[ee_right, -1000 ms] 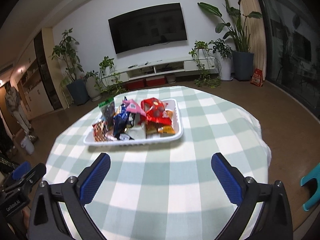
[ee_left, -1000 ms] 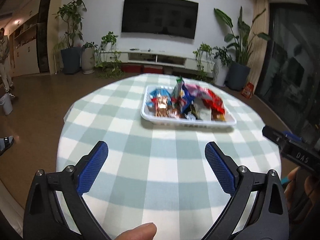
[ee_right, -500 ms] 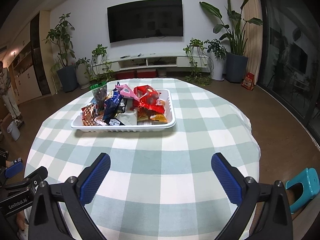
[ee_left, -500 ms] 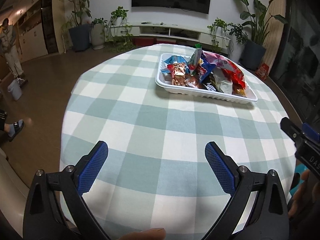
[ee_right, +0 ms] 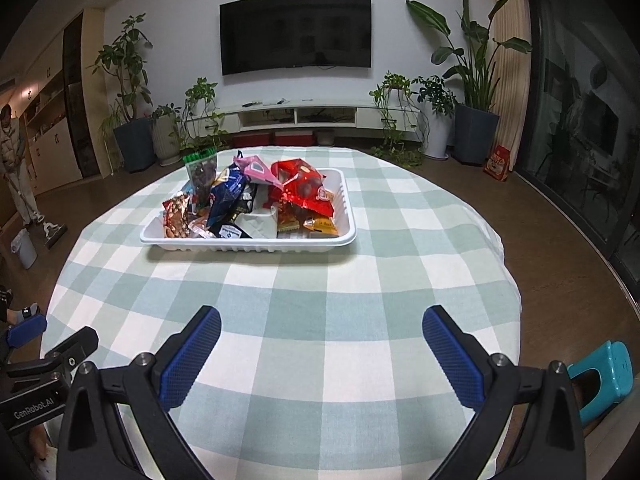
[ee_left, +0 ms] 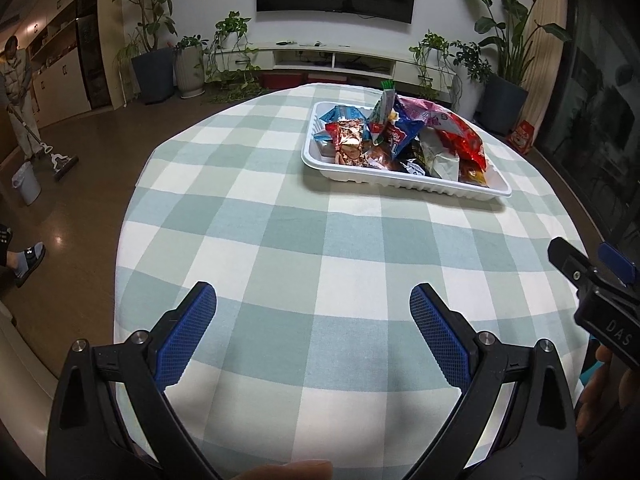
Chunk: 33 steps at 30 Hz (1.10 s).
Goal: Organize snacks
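A white plastic tray (ee_left: 404,182) (ee_right: 248,243) stands on the far half of the round table, piled with several snack packets: a red bag (ee_left: 460,140) (ee_right: 302,190), a dark blue bag (ee_right: 226,196), a copper foil packet (ee_left: 349,146) (ee_right: 176,218) and a green-topped pouch (ee_right: 200,170). My left gripper (ee_left: 313,312) is open and empty above the near table edge. My right gripper (ee_right: 321,334) is open and empty, also well short of the tray. The right gripper's body shows at the right edge of the left wrist view (ee_left: 600,292).
The table wears a green and white checked cloth (ee_left: 280,240) (ee_right: 360,280). A teal stool (ee_right: 606,376) stands by the table's right side. A person mops with a bucket (ee_left: 26,178) at far left. Potted plants (ee_right: 132,120) and a TV unit line the back wall.
Both grippers have risen and tilted down, so the table fills more of each view. The tray and snacks have not moved. Both grippers stay open.
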Each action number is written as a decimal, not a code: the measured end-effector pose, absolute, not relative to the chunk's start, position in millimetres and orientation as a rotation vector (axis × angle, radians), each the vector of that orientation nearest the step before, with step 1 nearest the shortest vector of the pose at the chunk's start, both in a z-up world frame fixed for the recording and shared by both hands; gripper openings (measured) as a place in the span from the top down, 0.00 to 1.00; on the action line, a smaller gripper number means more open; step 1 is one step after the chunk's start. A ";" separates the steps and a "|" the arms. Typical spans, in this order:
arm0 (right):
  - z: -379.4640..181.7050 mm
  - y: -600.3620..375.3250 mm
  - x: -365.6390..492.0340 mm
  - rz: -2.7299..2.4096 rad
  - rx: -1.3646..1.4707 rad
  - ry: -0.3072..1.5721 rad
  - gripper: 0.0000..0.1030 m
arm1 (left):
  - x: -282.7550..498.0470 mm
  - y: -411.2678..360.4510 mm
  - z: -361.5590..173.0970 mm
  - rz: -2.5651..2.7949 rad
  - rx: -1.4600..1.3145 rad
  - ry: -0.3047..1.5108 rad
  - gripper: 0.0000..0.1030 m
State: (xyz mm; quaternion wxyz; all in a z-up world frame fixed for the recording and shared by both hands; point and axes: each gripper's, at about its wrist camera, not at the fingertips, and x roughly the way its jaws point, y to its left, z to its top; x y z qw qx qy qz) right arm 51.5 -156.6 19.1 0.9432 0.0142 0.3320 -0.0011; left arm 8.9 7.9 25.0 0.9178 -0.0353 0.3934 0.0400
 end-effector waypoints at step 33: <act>5.4 -140.9 42.1 0.013 -0.024 0.737 0.00 | 8.8 4.7 23.0 0.068 -0.059 0.813 0.04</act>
